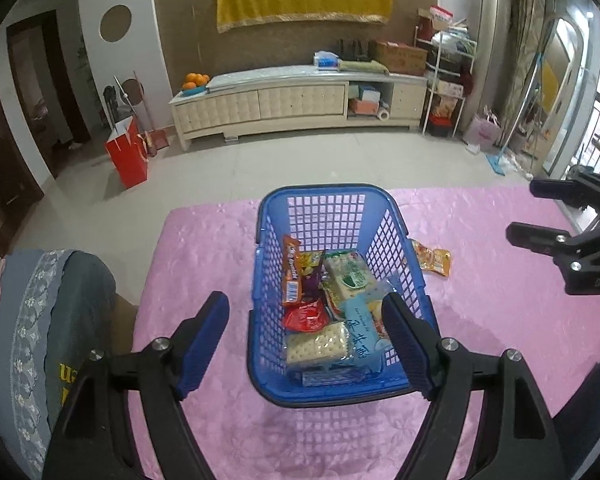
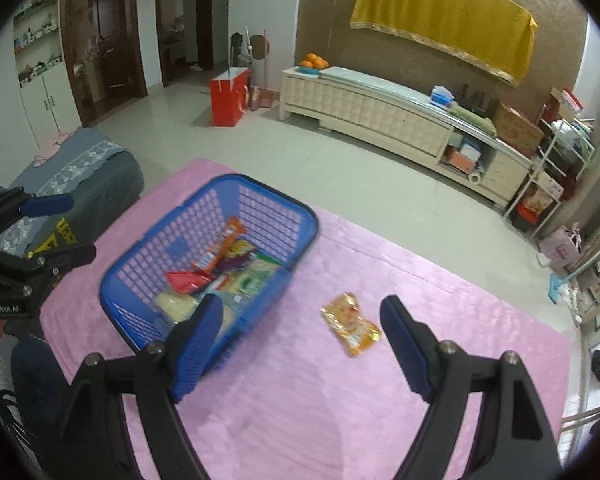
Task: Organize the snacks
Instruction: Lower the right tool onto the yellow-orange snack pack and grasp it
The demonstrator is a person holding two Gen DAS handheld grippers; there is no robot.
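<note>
A blue plastic basket (image 1: 332,394) stands on the pink tablecloth (image 1: 204,248) and holds several snack packets: a cracker pack (image 1: 316,344), a red packet (image 1: 306,316), an orange bar (image 1: 292,276) and a light blue packet (image 1: 364,332). My left gripper (image 1: 306,336) is open and empty, hovering over the basket's near end. One orange-yellow snack packet (image 2: 350,324) lies on the cloth right of the basket (image 2: 140,264); it also shows in the left wrist view (image 1: 434,260). My right gripper (image 2: 300,340) is open and empty, above the cloth just short of that packet.
A grey covered seat (image 1: 40,320) stands left of the table. Beyond the table's far edge is tiled floor, a red bag (image 1: 128,156) and a low cream cabinet (image 1: 300,104). The right gripper appears at the right edge of the left wrist view (image 1: 556,216).
</note>
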